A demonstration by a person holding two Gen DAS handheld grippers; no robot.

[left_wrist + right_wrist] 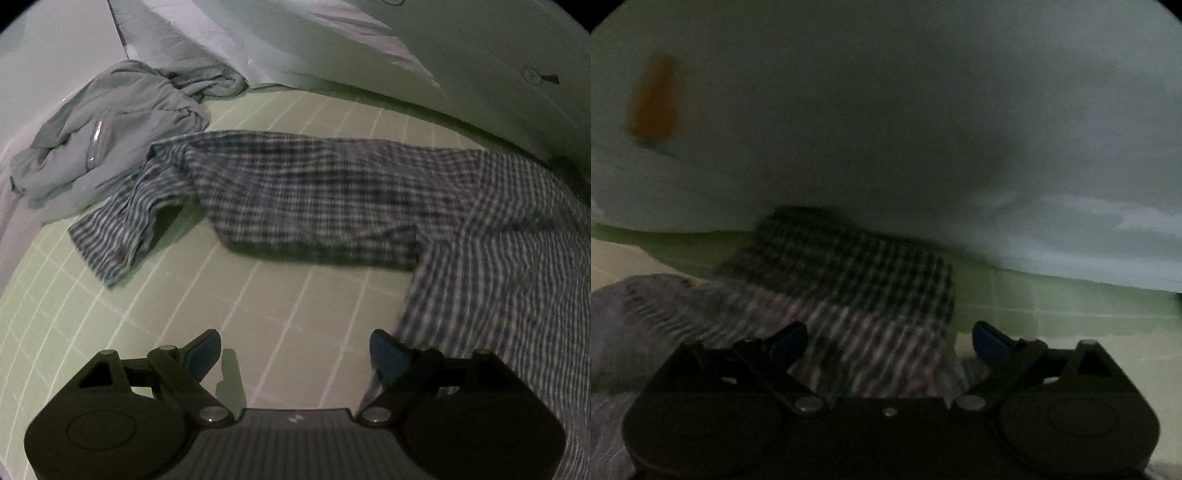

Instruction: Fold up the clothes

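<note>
Blue pads [201,356] of the left gripper [295,354] sit nearest the lens, jaws wide apart with nothing between them but bare green mat [184,314] crossed by pale grid lines; its right finger just overlaps the hem of the shirt [332,199], though whether it touches the cloth cannot be told. One plaid shirt lies across the mat, one sleeve stretched toward the mat's left side, its cuff [110,243] lying flat, the body spreading off to the right edge. One grey garment [107,129] sits crumpled beyond the cuff at the mat's far left corner, touching or nearly touching the sleeve. White sheeting [461,55] rises along the mat's far edge.

Right gripper [890,341] also stands spread wide, clamped on nothing; the shirt [857,295] lies under and ahead of it, its left finger over the cloth, its right finger over mat [1071,314] just beside the shirt's edge. This view is blurred; one orange smear [655,99] shows on the pale backdrop at upper left, too smeared to identify.
</note>
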